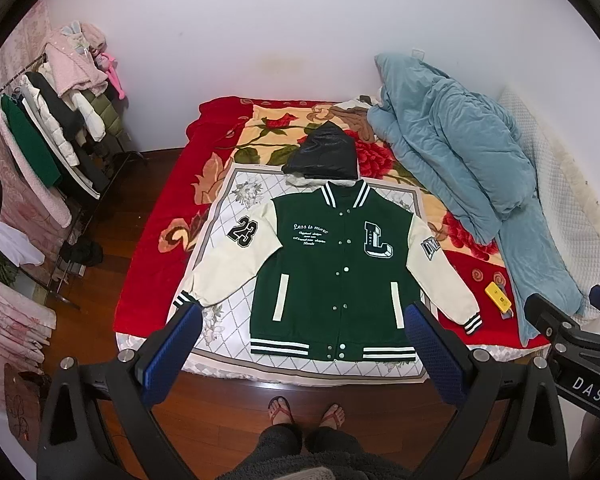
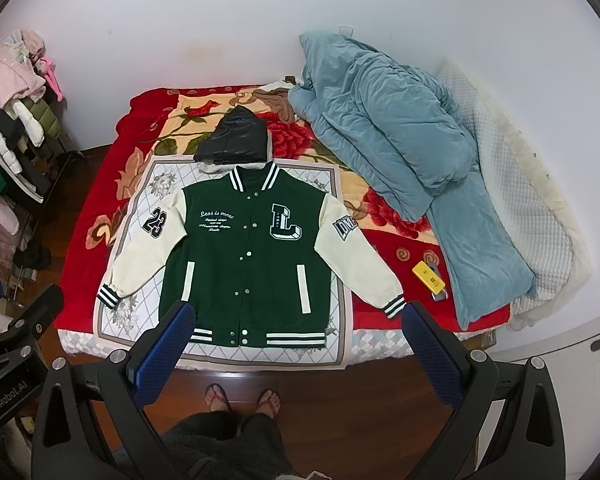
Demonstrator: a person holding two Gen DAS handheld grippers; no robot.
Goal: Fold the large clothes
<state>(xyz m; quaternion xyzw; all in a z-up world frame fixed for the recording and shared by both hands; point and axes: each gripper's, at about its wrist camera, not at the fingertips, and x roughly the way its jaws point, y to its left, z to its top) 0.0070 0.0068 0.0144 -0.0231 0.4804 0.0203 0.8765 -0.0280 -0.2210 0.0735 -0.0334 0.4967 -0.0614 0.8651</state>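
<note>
A green varsity jacket (image 1: 332,264) with cream sleeves lies flat, front up and buttoned, on a white quilted mat (image 1: 224,220) at the near end of the bed; it also shows in the right wrist view (image 2: 244,248). Both sleeves spread out and down. My left gripper (image 1: 304,320) is open and empty, held high above the jacket's hem. My right gripper (image 2: 296,320) is open and empty, also above the hem, and shows at the right edge of the left wrist view (image 1: 560,320).
A folded black garment (image 1: 324,156) lies past the collar. A blue duvet (image 1: 460,168) is piled on the bed's right side, with a yellow box (image 1: 498,298) beside it. A clothes rack (image 1: 52,132) stands on the left. The person's feet (image 1: 306,412) are on the wooden floor.
</note>
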